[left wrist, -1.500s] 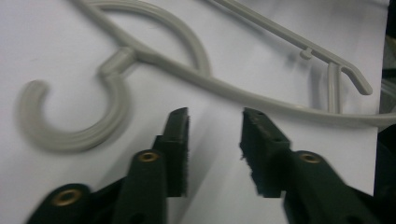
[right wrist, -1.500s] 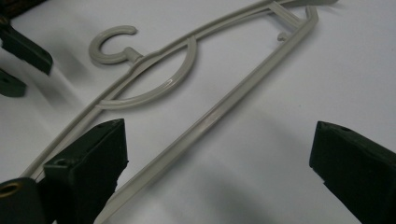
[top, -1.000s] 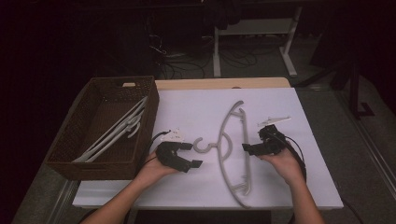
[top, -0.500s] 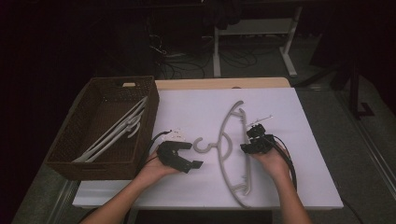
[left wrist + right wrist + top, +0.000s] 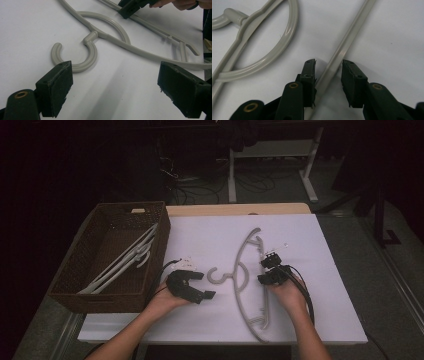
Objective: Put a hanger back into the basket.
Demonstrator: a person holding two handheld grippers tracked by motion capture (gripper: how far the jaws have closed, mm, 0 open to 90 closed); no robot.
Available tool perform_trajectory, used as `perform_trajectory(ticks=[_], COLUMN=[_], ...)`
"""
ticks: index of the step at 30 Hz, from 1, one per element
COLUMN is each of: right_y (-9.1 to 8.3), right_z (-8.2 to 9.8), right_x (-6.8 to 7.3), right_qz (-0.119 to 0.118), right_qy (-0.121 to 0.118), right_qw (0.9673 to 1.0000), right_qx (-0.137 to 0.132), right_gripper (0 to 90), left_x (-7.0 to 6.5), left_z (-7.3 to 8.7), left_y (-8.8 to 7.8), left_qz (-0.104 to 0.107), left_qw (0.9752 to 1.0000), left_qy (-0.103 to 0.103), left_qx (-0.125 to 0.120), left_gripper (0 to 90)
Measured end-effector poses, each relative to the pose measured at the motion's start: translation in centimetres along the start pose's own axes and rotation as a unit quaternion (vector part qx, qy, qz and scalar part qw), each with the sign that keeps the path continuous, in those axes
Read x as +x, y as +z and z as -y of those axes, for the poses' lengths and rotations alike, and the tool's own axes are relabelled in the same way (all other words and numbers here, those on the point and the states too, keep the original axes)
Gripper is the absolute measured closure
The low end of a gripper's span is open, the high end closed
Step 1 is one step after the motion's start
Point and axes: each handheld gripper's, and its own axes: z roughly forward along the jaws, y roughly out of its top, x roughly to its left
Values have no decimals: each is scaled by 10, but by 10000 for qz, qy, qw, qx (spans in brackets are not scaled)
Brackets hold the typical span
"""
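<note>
A grey plastic hanger (image 5: 241,265) lies flat on the white table (image 5: 200,235), its hook (image 5: 217,276) pointing left. My left gripper (image 5: 204,285) rests just left of the hook, open; in the left gripper view the hook (image 5: 87,53) lies ahead of its wide-apart jaws (image 5: 115,82). My right gripper (image 5: 265,271) sits low over the hanger's straight bar. In the right gripper view the bar (image 5: 352,32) runs between the jaws (image 5: 328,66), which have just been closing. A small gap still shows beside the bar, so it is open.
A brown wicker basket (image 5: 85,270) stands at the table's left edge with several pale hangers (image 5: 125,260) inside. Dark floor, cables and a white desk frame (image 5: 232,175) lie beyond the far edge. The right gripper's cable (image 5: 305,295) trails back along the forearm.
My right gripper has shifted left and down onto the hanger's straight bar, and its jaws have narrowed around it. The left gripper and the hanger have stayed put.
</note>
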Motion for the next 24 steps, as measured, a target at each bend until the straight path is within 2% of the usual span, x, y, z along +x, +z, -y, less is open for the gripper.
perform_trajectory(ticks=[5, 13, 16, 17, 18, 19, 20, 21, 22, 24], right_y=[0, 3, 4, 4, 3, 3, 5, 5, 5, 7], right_z=[-1, -7, -12, -14, -17, -20, -23, -24, -25, -26], right_x=[-2, -7, -9, -10, -12, -13, -14, -14, -16, -18], right_qz=[-69, -168, -194, -226, -325, -326, -148, -110, -201, -216], right_qy=[19, -78, -209, -221, -209, -236, -284, -292, -228, -169], right_qw=[10000, 9998, 9995, 9994, 9989, 9988, 9993, 9992, 9992, 9993], right_qx=[11, -19, -122, -163, -267, -289, -211, -240, -264, -263], right_gripper=[647, 691, 782, 867, 889, 889, 888, 887, 878, 829], left_x=[0, 0, 1, 1, 1, 1, 1, 1, 1, 2], left_z=[0, 0, 0, 0, 0, 0, 0, 0, 0, 0], left_y=[0, 1, 1, 0, 0, 0, 0, 0, 0, 0], left_qz=[5, -12, -25, -25, -30, -35, -33, -33, -34, -28], left_qw=[10000, 10000, 10000, 10000, 10000, 10000, 10000, 10000, 10000, 10000], left_qy=[-22, -36, -23, -23, -28, -33, -35, -32, -33, -50], left_qx=[-5, -3, 1, 1, 0, 7, 10, 2, 4, 7], left_gripper=[130, 130, 130, 130, 130, 130, 130, 130, 130, 130])
